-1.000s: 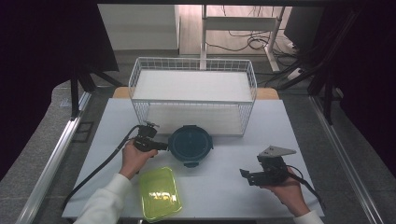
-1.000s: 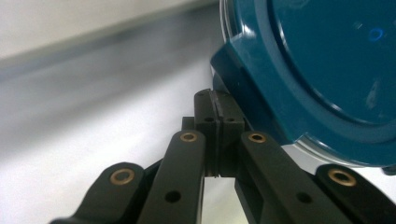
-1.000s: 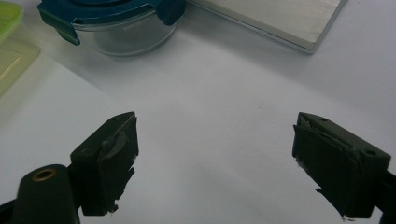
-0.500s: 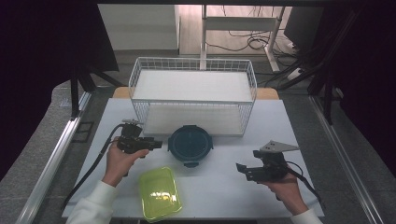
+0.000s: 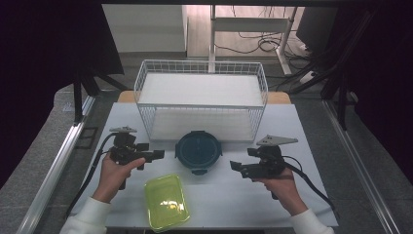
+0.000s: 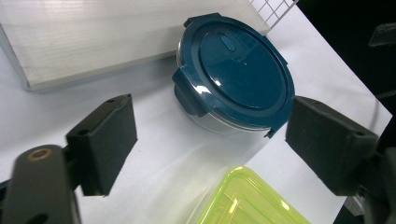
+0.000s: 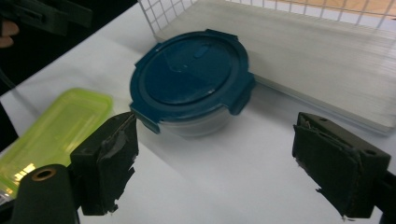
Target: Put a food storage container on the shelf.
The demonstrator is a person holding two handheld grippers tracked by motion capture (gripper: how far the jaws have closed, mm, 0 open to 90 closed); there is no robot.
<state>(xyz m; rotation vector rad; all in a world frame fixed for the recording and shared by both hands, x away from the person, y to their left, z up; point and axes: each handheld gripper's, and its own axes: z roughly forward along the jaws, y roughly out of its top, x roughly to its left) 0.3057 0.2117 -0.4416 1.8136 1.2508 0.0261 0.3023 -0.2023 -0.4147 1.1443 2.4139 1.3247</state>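
On the white surface (image 5: 302,195), a wire basket (image 5: 202,100) stands at the far side with its open top upward, so things can be lowered into it from above; it looks empty now. Just in front of the basket, close to its near wall, sits the round container with the dark blue lid (image 5: 198,151). Its lid is clipped down, so probably it can be carried whole without spilling. Nearer to the person lies the yellow-green box (image 5: 166,202), flat and a little apart from the round container.

The left hand-held gripper (image 5: 155,155) points at the round container from its left side. Its jaws have just been opening and now stand wide, with nothing between them; the container is ahead of the pads, not touched. The right hand-held gripper (image 5: 237,168) faces the same container from the other side, also wide open and empty. I judge that both are placed so because the container is broad and needs support from two sides.
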